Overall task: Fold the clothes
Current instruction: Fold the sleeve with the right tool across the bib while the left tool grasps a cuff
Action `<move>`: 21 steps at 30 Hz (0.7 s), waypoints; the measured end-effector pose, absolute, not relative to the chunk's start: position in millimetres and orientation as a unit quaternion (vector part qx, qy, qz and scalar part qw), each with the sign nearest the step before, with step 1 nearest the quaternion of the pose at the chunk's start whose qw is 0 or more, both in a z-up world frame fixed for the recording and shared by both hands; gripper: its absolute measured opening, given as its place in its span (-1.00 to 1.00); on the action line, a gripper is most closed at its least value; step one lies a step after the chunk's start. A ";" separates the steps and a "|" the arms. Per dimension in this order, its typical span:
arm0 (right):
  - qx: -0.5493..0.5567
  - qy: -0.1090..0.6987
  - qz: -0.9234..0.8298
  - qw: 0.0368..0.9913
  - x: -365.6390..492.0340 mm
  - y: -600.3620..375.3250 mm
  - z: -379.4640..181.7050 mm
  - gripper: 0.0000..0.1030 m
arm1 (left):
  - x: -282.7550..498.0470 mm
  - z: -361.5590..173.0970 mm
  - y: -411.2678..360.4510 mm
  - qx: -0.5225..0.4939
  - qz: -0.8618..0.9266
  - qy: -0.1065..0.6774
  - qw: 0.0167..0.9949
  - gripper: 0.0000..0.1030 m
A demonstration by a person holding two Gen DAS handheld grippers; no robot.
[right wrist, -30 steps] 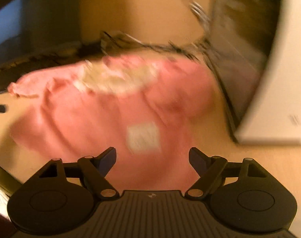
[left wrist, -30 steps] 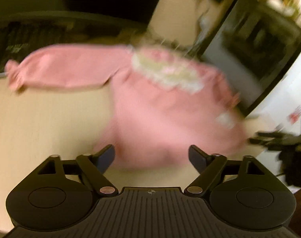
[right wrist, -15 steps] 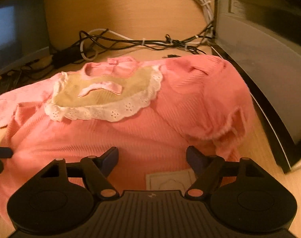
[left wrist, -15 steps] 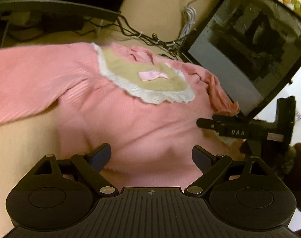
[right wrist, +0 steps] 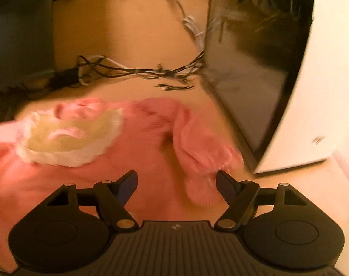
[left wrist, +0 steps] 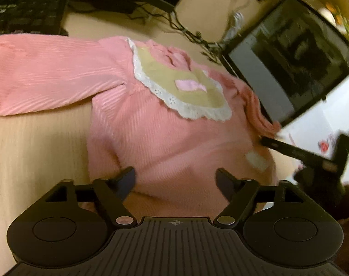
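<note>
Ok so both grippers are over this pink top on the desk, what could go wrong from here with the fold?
1. The cable tangle lies just behind the pink top's collar; a sweeping fold could snag it.
2. The right sleeve is already folded in beside the dark panel, so the right gripper may bump that panel.
3. The left gripper is open over the hem; it might pinch only one layer.

A home desk: keyboard (left wrist: 25,7), tangled cables (right wrist: 137,71) and a dark monitor (left wrist: 296,57) crowd the wooden tabletop (left wrist: 36,142)
</note>
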State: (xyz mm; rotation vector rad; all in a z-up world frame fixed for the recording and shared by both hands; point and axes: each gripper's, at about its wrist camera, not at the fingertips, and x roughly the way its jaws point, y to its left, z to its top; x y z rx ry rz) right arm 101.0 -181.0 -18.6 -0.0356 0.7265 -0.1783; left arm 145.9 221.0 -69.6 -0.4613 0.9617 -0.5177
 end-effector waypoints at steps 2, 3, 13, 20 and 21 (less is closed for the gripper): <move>-0.009 0.361 -0.100 0.927 106.9 -191.2 -23.4 0.48 | 151.7 -69.3 221.1 -0.245 -0.224 0.454 0.827 0.78; 0.010 0.362 -0.112 0.925 108.6 -196.6 -26.2 0.48 | 155.0 -68.9 220.6 -0.260 -0.212 0.456 0.824 0.80; 0.126 0.343 -0.189 0.911 87.4 -249.9 -31.1 0.26 | 162.9 -13.6 210.3 -0.204 -0.197 0.394 0.874 0.94; 0.116 0.369 -0.145 0.911 115.5 -249.0 -51.2 -0.65 | 167.1 -19.2 214.9 -0.211 -0.193 0.408 0.867 0.95; 0.107 0.369 -0.132 0.914 121.2 -245.3 -43.8 -0.78 | 168.1 -19.8 212.9 -0.209 -0.197 0.410 0.866 0.95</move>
